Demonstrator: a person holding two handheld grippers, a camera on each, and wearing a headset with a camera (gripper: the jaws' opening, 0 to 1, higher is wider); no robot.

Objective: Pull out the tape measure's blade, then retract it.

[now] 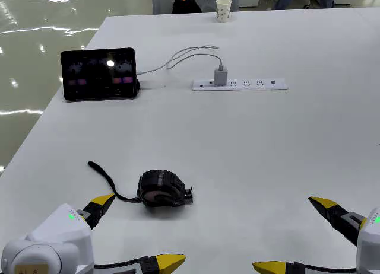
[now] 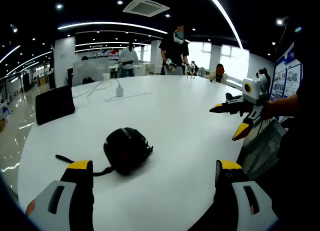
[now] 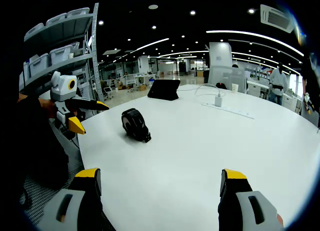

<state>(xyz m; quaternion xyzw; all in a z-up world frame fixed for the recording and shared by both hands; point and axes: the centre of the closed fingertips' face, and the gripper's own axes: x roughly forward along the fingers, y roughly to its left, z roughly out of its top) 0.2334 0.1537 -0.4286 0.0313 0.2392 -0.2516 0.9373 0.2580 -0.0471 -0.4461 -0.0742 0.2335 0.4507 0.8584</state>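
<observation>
Jaws on left gripper (image 1: 139, 229) and right gripper (image 1: 291, 233) gape, empty. Tape measure (image 1: 161, 188) lies on the table (image 1: 255, 143) just ahead of the left one; best clamp its case there so the right can draw the blade out straight.

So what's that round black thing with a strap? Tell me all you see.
A black, rounded tape measure, its ribbed case looking rubbery, with a paler round face. It rests on the white table, blade seemingly retracted, a thin black strap trailing flat from it. Nothing but the table touches it.
</observation>
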